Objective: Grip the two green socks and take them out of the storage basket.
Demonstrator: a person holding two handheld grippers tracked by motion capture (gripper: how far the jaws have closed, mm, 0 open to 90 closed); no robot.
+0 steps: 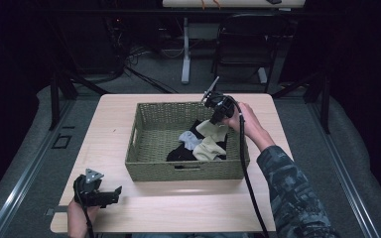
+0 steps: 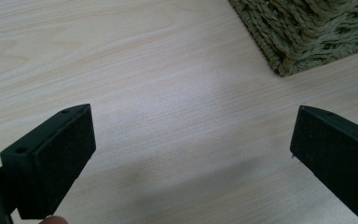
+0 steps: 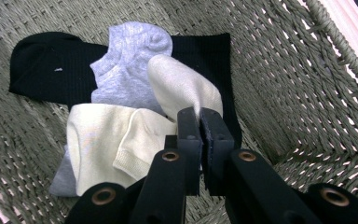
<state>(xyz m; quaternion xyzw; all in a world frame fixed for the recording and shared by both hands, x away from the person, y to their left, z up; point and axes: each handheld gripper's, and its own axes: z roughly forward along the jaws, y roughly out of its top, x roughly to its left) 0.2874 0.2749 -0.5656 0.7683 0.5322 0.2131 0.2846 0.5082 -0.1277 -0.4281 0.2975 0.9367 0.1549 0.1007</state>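
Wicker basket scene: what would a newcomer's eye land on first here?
The right gripper, reaching into the wicker basket at mid-table, is pinching a cream sock above a pile of black, grey and cream socks. The left gripper rests open near the table's front-left corner.

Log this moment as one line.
right gripper: shut on cream sock, inside basket | left gripper: open, empty, over table
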